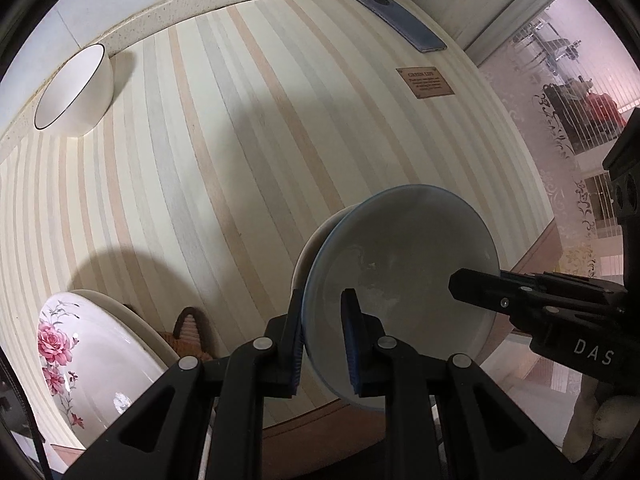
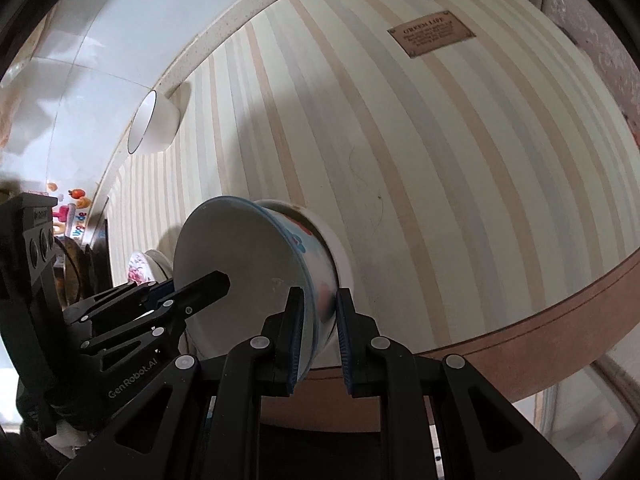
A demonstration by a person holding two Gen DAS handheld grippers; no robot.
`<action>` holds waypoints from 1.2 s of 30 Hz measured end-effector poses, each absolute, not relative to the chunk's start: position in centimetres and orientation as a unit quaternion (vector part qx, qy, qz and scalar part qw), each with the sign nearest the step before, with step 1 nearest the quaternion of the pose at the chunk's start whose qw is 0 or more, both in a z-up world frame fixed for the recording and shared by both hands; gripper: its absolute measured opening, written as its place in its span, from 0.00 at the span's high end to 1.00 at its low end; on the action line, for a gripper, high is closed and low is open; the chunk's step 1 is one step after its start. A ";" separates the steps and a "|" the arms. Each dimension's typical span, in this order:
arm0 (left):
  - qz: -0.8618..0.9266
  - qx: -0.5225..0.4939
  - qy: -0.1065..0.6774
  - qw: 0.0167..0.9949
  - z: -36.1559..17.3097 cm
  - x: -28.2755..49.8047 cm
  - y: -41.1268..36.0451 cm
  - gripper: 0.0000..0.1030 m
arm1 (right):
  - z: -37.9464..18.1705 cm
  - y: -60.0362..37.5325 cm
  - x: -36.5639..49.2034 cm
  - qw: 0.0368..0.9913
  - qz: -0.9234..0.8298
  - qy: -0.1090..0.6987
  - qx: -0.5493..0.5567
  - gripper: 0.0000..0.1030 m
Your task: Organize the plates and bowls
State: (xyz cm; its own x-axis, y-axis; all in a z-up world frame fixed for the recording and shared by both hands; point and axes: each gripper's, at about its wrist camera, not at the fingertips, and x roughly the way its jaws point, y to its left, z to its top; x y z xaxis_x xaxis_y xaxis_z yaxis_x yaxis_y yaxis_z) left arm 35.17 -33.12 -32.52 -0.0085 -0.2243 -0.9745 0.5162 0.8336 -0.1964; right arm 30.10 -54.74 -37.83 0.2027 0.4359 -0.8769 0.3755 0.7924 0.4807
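Bowl point(image 1: 400, 276) sits upright, nested in another bowl point(image 2: 340, 248).

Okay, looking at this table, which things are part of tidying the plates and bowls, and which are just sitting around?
Part of the job:
- blue-rimmed bowl, gripped by both grippers, nested in another bowl
- black-rimmed white bowl
- rose-patterned plate

Just lying about:
- blue phone
- brown label patch on the striped tablecloth

We count three bowls: a blue-rimmed bowl point(image 1: 400, 264), a second bowl point(image 1: 310, 252) nested under it, a white bowl point(image 1: 74, 90). One floral plate point(image 1: 80, 360), one phone point(image 1: 400, 22), one plaque point(image 1: 425, 83).
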 end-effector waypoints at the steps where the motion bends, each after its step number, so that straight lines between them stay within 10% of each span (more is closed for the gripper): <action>1: -0.266 0.111 0.658 0.696 -32.5 35.2 -33.1 0.85 | -37.8 -54.8 30.2 0.705 0.022 0.632 0.320 0.82; 21: -0.265 0.053 0.628 0.729 -26.7 38.1 -29.3 0.84 | -34.0 -55.6 33.6 0.705 0.024 0.647 0.289 0.68; 36: -0.066 -0.096 0.624 0.772 -30.8 59.4 -13.9 0.72 | -34.1 -44.1 58.8 0.741 0.154 0.586 0.290 0.53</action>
